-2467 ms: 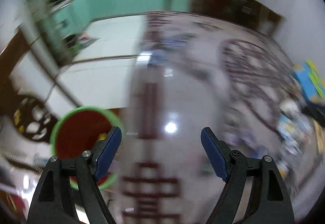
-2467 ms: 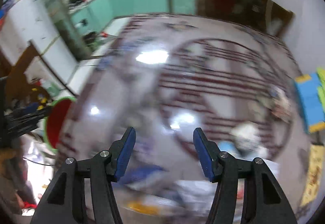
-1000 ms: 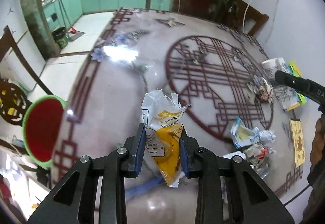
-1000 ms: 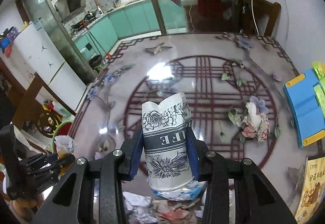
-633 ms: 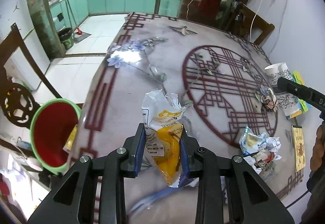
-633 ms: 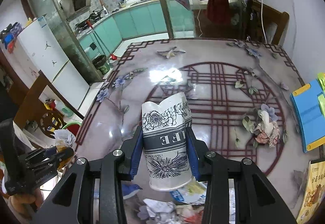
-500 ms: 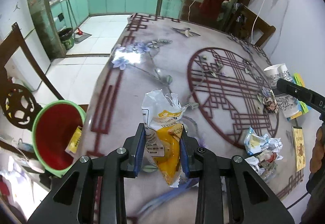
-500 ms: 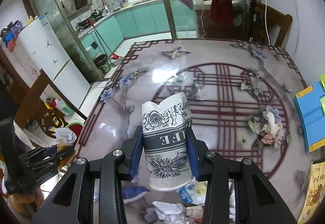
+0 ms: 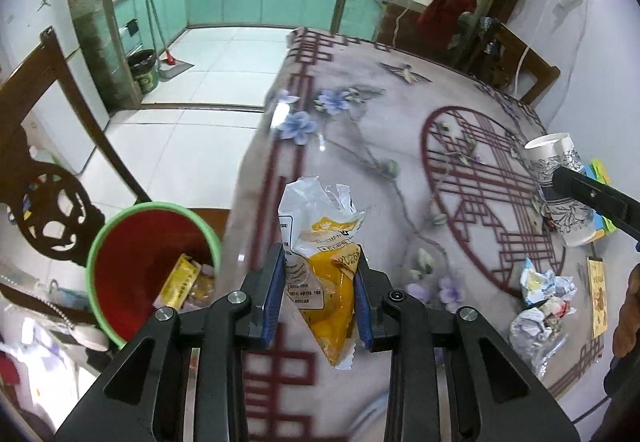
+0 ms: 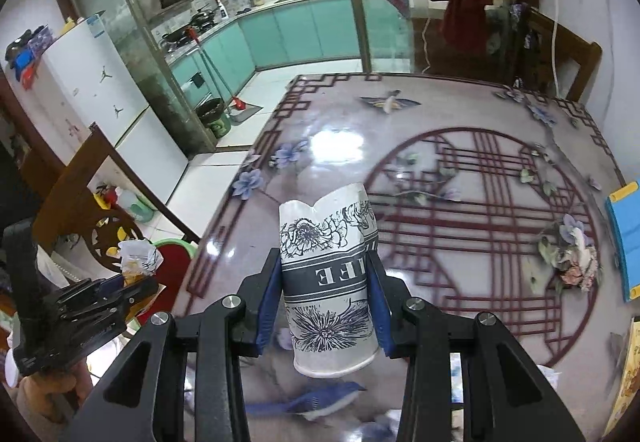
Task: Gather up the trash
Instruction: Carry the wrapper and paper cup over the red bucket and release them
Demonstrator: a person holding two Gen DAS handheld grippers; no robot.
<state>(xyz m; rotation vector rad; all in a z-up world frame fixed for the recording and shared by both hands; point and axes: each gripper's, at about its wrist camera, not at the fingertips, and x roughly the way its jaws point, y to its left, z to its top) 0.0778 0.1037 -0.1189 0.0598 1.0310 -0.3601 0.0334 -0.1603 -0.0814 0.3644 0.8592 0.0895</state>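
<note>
My left gripper [image 9: 318, 300] is shut on a white and yellow snack wrapper [image 9: 326, 274], held above the table's left edge, just right of a green-rimmed red bin [image 9: 132, 266] with wrappers inside. My right gripper [image 10: 326, 300] is shut on a dented paper coffee cup [image 10: 330, 274] with black flower print, held over the table. The cup also shows in the left wrist view [image 9: 560, 185]. The left gripper with its wrapper [image 10: 136, 258] shows at the lower left of the right wrist view, over the bin [image 10: 176, 266].
Crumpled wrappers [image 9: 544, 306] lie on the glass table [image 9: 360, 145] at the right. A paper wad [image 10: 572, 258] lies near a blue folder [image 10: 624, 242]. Wooden chairs [image 9: 44, 145] stand left of the bin and behind the table [image 10: 560, 53].
Both grippers closed on their items within the last 2.5 s. Since then both have drawn left and back, bringing the bin closer to the left gripper.
</note>
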